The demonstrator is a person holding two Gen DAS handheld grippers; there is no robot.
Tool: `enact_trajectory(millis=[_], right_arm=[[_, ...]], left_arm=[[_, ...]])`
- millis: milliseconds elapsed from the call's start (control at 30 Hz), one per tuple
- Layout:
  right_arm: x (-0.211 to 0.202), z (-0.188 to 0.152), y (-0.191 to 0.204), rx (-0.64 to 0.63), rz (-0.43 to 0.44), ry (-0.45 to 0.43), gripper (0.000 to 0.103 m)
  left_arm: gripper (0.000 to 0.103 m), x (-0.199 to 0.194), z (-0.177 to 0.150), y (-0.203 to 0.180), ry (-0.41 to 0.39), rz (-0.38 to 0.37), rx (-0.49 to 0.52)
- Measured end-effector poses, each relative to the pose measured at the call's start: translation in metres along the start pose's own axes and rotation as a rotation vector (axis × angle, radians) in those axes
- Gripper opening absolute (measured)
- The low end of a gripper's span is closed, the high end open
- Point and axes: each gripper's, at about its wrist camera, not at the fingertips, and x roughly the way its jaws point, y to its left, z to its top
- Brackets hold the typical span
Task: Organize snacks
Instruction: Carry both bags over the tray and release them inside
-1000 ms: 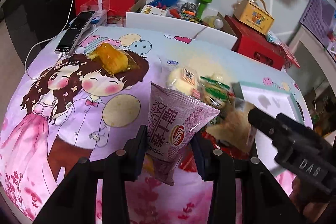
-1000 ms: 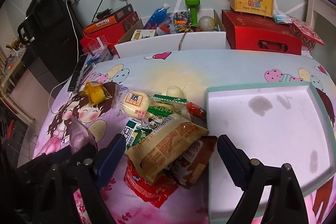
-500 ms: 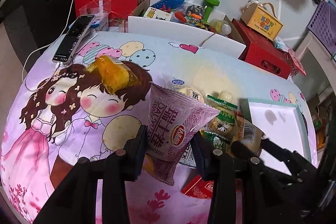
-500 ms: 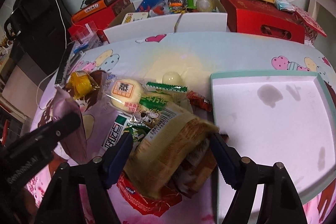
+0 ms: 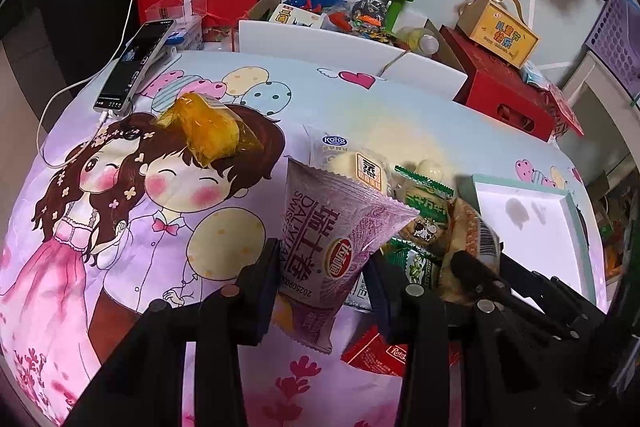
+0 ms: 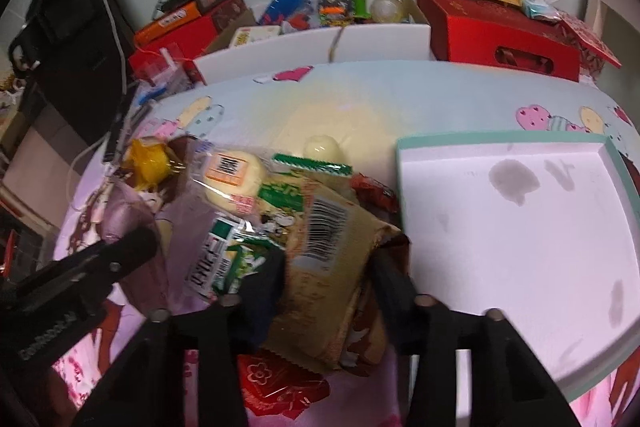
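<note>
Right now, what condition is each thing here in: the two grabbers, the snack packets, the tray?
Left gripper: shut on the purple packet.
Right gripper: jaws closing around the brown packet.
Tray: no snacks inside, stained.
Yellow packet: lying apart from the pile.
Bun packet: sealed, in the pile.
Phone: plugged in, screen lit.

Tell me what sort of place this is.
Likely a room in a home, perhaps a child's: a cartoon couple printed cloth covers the table, boxes and toys are heaped by the wall, including a green dumbbell, and a phone charges.
</note>
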Motion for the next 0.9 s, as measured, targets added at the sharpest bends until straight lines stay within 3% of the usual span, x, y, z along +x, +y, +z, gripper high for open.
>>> enact_trajectory(millis=[567, 900], right_arm=[[-0.044, 0.008, -0.011, 0.023, 0.023, -0.101, 0.042], [-0.055, 0.012, -0.073, 0.144, -0.064, -0.1, 0.042]], left_arm=[[0.042, -0.027, 0.004, -0.025, -0.074, 0.02, 0.073], [0.042, -0.032, 0.002, -0.073, -0.089, -0.015, 0.167]])
